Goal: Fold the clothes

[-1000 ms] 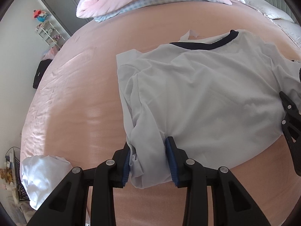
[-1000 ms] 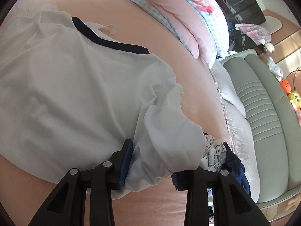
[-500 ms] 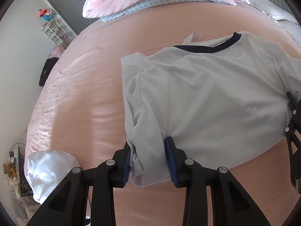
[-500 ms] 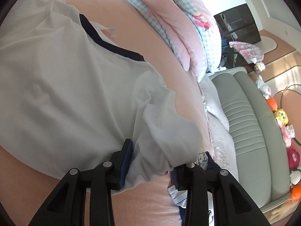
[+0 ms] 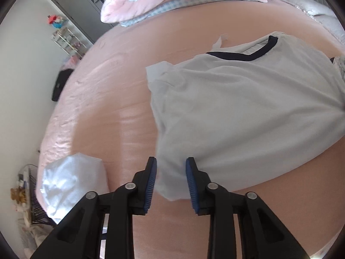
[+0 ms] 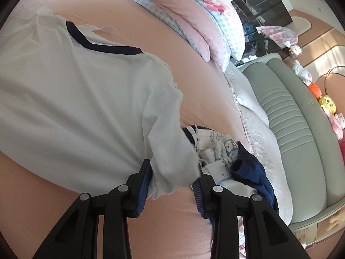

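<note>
A white T-shirt (image 5: 237,108) with a navy collar (image 5: 248,55) lies spread on the pink bed sheet (image 5: 103,112), collar at the far end. My left gripper (image 5: 170,172) holds the shirt's near left edge. Its jaws are closing, with bunched cloth filling the gap between the blue pads. In the right wrist view the same T-shirt (image 6: 75,108) shows its collar (image 6: 103,47) at the upper left. My right gripper (image 6: 172,179) is shut on the near right edge. A sleeve fold drapes over and hides most of its right pad.
A folded white garment (image 5: 71,177) rests on the bed left of my left gripper. A heap of patterned and navy clothes (image 6: 226,161) lies just right of my right gripper. A pink quilt (image 6: 194,10) is piled at the bed's far end. A grey-green padded bench (image 6: 291,118) borders the right side.
Both grippers have shifted with the shirt's near edge, which now bunches and lifts off the sheet. The left jaws have narrowed on the cloth. The right gripper has left the left wrist view.
</note>
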